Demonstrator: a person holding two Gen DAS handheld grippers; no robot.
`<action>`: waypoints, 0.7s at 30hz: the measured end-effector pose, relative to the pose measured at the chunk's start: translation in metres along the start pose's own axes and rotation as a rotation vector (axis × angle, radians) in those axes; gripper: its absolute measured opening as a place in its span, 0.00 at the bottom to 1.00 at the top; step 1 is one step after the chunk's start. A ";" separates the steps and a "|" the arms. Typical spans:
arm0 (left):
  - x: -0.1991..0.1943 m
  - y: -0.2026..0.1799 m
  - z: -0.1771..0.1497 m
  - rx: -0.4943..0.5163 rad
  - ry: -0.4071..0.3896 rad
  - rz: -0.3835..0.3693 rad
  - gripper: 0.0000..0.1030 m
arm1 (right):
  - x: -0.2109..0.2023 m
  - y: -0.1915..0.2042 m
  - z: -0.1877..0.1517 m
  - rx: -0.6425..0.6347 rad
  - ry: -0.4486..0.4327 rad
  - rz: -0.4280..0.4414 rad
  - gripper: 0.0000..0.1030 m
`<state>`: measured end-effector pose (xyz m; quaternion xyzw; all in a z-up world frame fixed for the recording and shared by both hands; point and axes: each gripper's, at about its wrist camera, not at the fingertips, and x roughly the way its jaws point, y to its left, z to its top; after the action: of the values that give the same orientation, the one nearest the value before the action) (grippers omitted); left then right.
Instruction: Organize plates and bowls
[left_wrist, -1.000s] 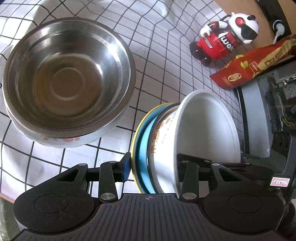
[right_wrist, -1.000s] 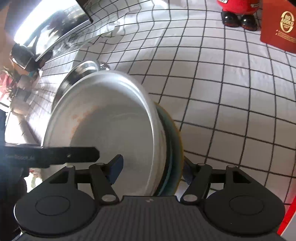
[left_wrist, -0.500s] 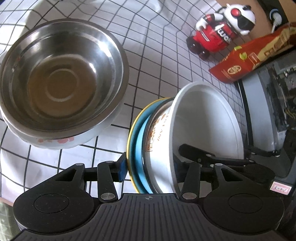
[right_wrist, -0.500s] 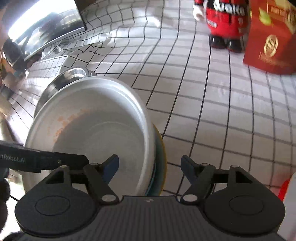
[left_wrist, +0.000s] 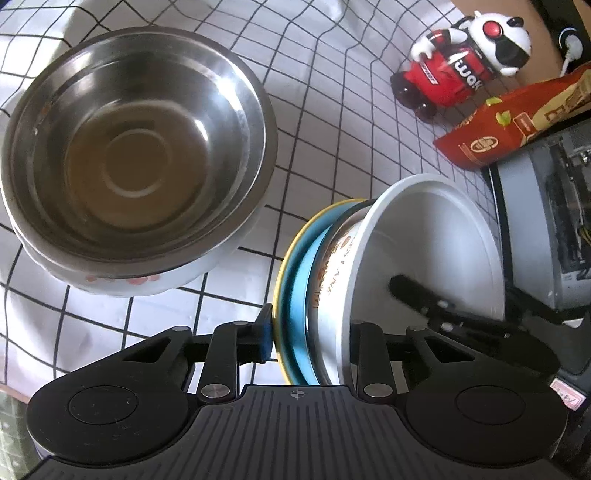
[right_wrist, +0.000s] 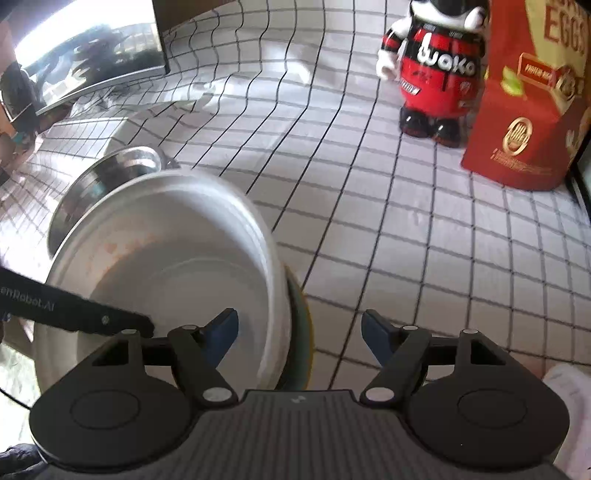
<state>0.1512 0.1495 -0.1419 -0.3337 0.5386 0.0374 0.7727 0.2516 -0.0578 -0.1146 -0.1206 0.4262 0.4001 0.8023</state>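
My left gripper (left_wrist: 308, 332) is shut on a tilted stack: a white bowl (left_wrist: 428, 243) nested on a blue plate with a yellow rim (left_wrist: 291, 295), held above the checked cloth. The same bowl (right_wrist: 166, 273) shows in the right wrist view. My right gripper (right_wrist: 299, 332) is open, its jaws standing on either side of the stack's rim without pressing it; its finger (left_wrist: 424, 299) shows inside the bowl in the left view. A steel bowl (left_wrist: 136, 147) sits inside a white bowl on the cloth, to the left; in the right view it (right_wrist: 107, 177) lies behind the stack.
A red and white robot toy (right_wrist: 436, 70) and a red egg carton (right_wrist: 524, 110) stand at the back right on the checked tablecloth (right_wrist: 369, 221). A grey machine (left_wrist: 546, 221) is at the right edge. A monitor (right_wrist: 92, 44) stands at the back left.
My right gripper has opened and drawn back from the stack's rim. The left gripper keeps hold of the stack, which has tilted a little further.
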 end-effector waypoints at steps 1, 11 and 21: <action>0.000 0.000 0.001 0.001 0.007 0.001 0.29 | -0.001 0.001 0.000 -0.009 -0.017 -0.022 0.74; 0.004 -0.008 0.004 0.060 0.022 0.019 0.28 | 0.002 -0.023 0.006 0.155 0.047 0.159 0.74; 0.008 -0.009 0.010 0.082 0.020 -0.011 0.35 | 0.023 -0.032 -0.009 0.339 0.193 0.344 0.63</action>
<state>0.1668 0.1456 -0.1423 -0.3051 0.5457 0.0078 0.7805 0.2779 -0.0714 -0.1424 0.0519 0.5761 0.4402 0.6868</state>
